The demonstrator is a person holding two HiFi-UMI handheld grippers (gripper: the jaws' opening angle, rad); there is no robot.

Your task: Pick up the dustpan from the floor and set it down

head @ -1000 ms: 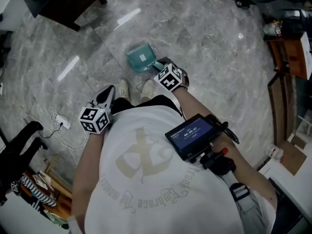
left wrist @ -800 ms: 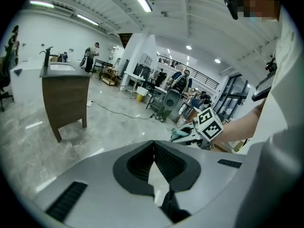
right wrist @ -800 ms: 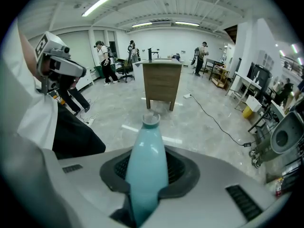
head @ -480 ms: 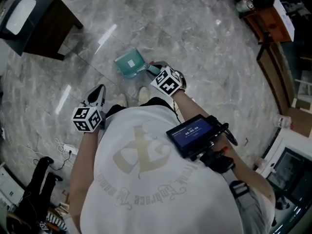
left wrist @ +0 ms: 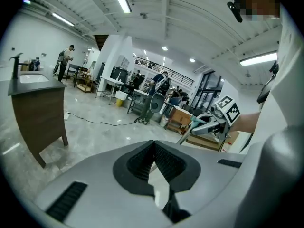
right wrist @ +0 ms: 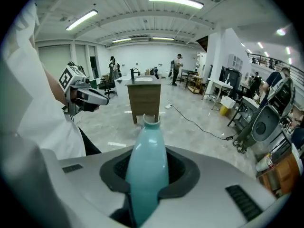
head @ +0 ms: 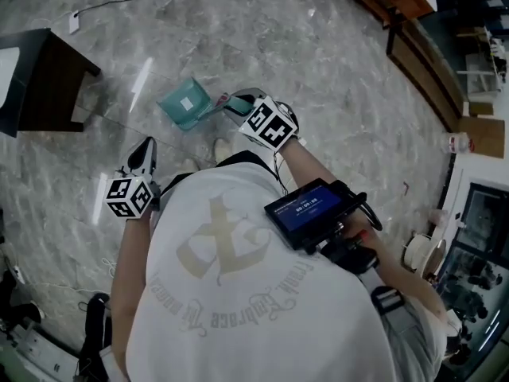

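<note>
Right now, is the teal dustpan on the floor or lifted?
Lifted. The dustpan hangs from the right gripper, which is clamped on its handle; the left gripper view shows it above the floor.

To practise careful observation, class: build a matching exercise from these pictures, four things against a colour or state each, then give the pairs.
1 dustpan
2 left tongs
3 right tongs
4 cabinet

A dark brown, on the floor
B shut on the dustpan
C shut, empty
D teal

Pairs: 1-D, 2-C, 3-B, 4-A.
</note>
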